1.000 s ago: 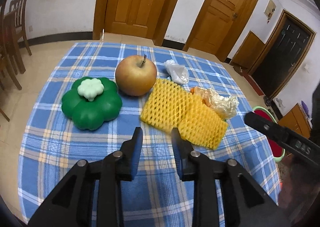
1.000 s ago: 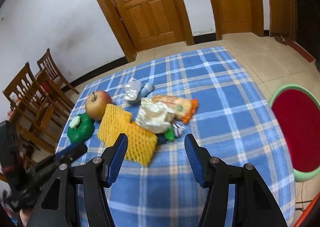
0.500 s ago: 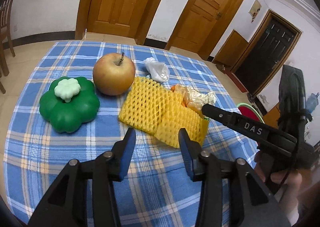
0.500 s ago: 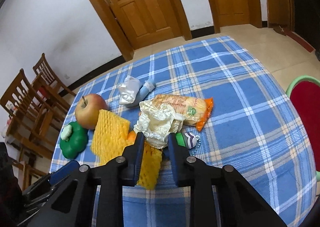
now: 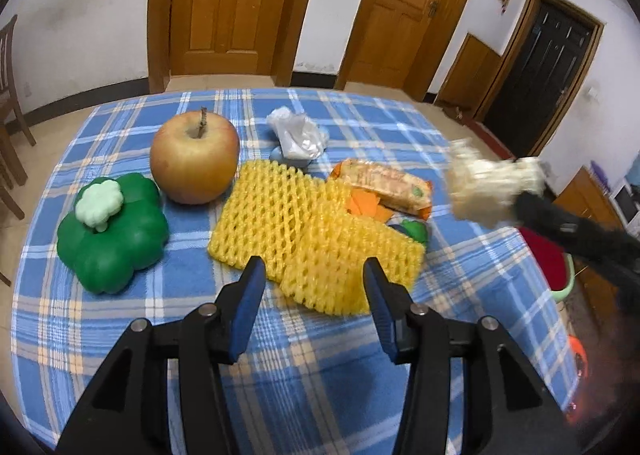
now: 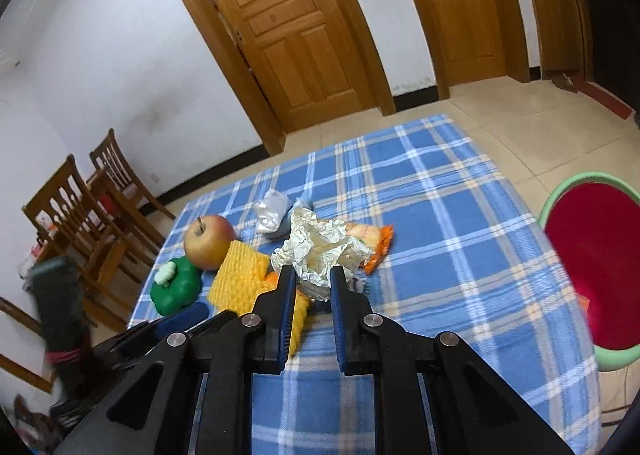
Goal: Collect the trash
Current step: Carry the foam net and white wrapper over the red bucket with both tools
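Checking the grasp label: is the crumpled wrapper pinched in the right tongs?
Yes, the right tongs are closed on the crumpled wrapper, holding it above the table.

Home dining room: desk [image 6: 460,223] under a blue plaid cloth, wooden dining chairs [image 6: 92,215] by a white wall, panelled wooden doors [image 5: 224,3], tiled floor [image 6: 540,127] with dark skirting. An apple [image 5: 195,158] and snack wrapper [image 5: 386,185] lie on the cloth; red-seated stool [image 6: 592,259] beside it.
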Demonstrator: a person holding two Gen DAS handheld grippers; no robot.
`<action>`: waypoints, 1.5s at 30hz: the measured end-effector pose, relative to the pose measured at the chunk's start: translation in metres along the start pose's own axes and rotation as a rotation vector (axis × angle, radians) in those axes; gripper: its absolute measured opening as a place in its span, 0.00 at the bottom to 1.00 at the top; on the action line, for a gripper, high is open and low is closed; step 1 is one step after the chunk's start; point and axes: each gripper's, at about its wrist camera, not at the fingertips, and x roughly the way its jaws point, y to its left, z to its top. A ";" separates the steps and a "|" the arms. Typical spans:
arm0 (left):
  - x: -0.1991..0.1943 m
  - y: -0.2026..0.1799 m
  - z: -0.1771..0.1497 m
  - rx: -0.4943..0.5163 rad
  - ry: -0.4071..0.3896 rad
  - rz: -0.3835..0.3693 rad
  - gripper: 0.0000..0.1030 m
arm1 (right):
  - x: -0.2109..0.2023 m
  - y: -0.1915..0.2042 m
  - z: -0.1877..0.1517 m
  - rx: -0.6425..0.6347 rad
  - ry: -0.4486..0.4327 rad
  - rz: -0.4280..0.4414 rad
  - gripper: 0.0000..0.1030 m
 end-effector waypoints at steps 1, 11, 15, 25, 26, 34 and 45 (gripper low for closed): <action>0.004 0.000 0.000 -0.005 0.008 0.005 0.49 | -0.005 -0.003 0.000 0.003 -0.004 0.005 0.17; 0.010 -0.003 -0.006 -0.087 0.042 -0.075 0.09 | -0.047 -0.053 -0.013 0.071 -0.036 -0.019 0.17; -0.009 -0.008 -0.009 -0.106 -0.002 -0.079 0.09 | -0.062 -0.069 -0.018 0.088 -0.050 -0.040 0.17; -0.055 -0.047 -0.009 -0.087 -0.074 -0.104 0.09 | -0.092 -0.104 -0.031 0.161 -0.086 -0.058 0.17; -0.058 -0.052 -0.009 -0.082 -0.076 -0.110 0.09 | -0.096 -0.108 -0.033 0.167 -0.093 -0.060 0.17; -0.054 -0.111 -0.003 0.006 -0.063 -0.153 0.09 | -0.125 -0.135 -0.036 0.216 -0.152 -0.089 0.17; -0.019 -0.188 0.007 0.132 -0.010 -0.196 0.09 | -0.159 -0.182 -0.043 0.311 -0.228 -0.164 0.17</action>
